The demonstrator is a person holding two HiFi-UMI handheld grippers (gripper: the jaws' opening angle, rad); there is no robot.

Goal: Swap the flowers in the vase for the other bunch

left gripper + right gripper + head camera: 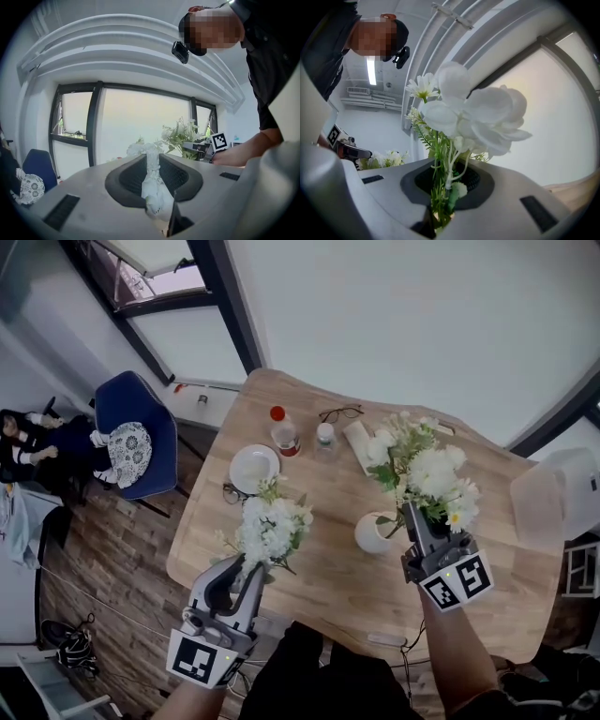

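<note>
My right gripper [416, 519] is shut on the green stems [439, 187] of a bunch of white flowers with leaves [424, 470]. It holds them upright just right of a small round white vase [373, 533] on the wooden table [328, 587]. The gripper hides the stem ends, so I cannot tell whether they reach into the vase. My left gripper [246, 568] is shut on the pale wrapped stems [152, 180] of a second white bunch [269, 526], held over the table's near left edge. The right gripper view shows large white blooms [473, 112] close up.
Two small bottles [284, 432] [325, 437], spectacles [340, 413], a white plate [254, 468] and a flat white box [358, 444] lie on the far half of the table. A blue chair [136, 432] stands at the left and a white chair [553, 493] at the right.
</note>
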